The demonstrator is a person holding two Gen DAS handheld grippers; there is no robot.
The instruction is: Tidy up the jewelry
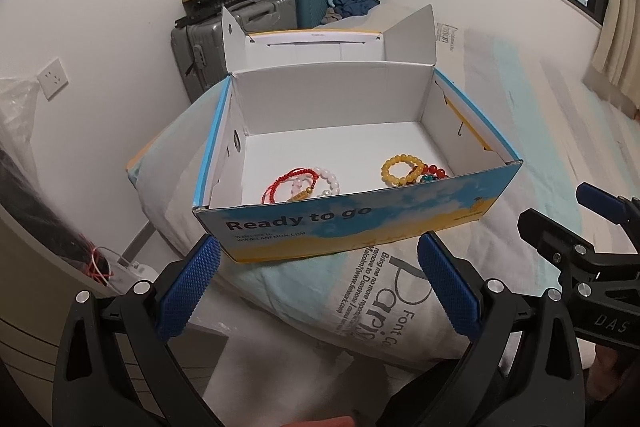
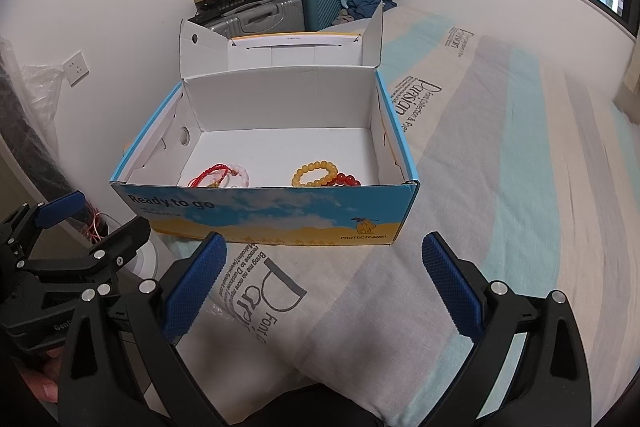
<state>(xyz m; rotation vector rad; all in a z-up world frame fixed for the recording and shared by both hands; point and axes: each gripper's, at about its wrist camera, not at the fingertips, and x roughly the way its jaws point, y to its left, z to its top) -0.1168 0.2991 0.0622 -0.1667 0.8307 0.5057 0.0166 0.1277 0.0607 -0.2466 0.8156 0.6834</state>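
Bracelets (image 1: pixel 400 171) sit mid-frame inside the box (image 1: pixel 360 223). Our left gripper (image 1: pixel 318 279) and right gripper (image 2: pixel 322 279) hang spread, empty. Overlapping strands may snag together.

Top: open blue-and-yellow cardboard box (image 1: pixel 352 223), lid back, clear overhead.
Floor: bare rear; beaded bracelets (image 1: pixel 402 171) crowd front wall.

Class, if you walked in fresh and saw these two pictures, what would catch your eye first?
The open blue and yellow box on the bed, lid folded back. Inside near its front wall lie a yellow bead bracelet and a red cord bracelet. The left gripper and right gripper wait open before it.
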